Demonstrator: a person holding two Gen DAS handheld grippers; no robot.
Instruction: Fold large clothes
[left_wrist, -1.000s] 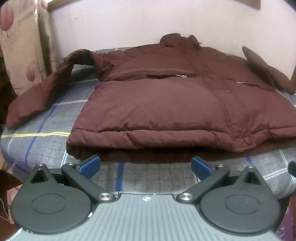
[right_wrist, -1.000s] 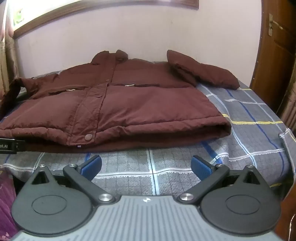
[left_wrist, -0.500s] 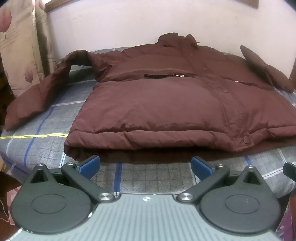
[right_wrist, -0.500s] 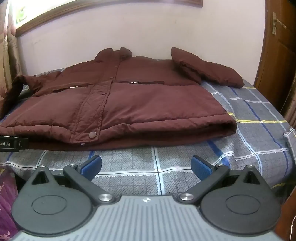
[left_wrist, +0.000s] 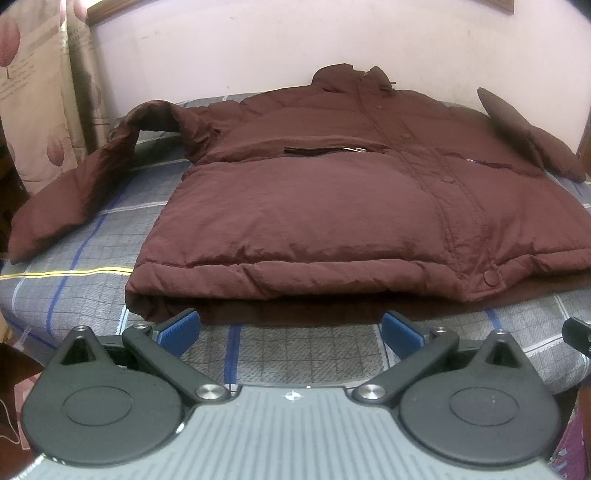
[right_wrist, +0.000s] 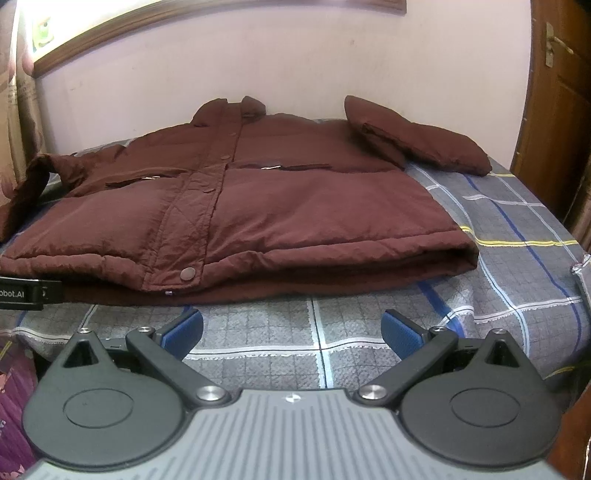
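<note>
- Jacket (left_wrist: 332, 206): we see the brown padded coat lying front-up on the checked bedspread (left_wrist: 92, 288), buttoned, collar toward the wall, hem toward us.
- Its sleeves are both unfolded: one (left_wrist: 74, 195) trails out to the bed's left edge, the other (right_wrist: 413, 136) lies spread near the far right corner.
- Over the last second the hem has grown larger and sat lower in both views, so we have closed in on the near edge; the coat itself has not shifted.
- Our left gripper (left_wrist: 291, 328) sits just short of the hem's left corner, fingers spread wide and holding nothing.
- Our right gripper (right_wrist: 293, 328) is likewise spread and empty, above the bedspread, a little farther from the hem.
- We judge folding has not begun; the approach suggests a first pinch at the hem or a sleeve.
- A wooden door (right_wrist: 554, 110) stands to the right.
</note>
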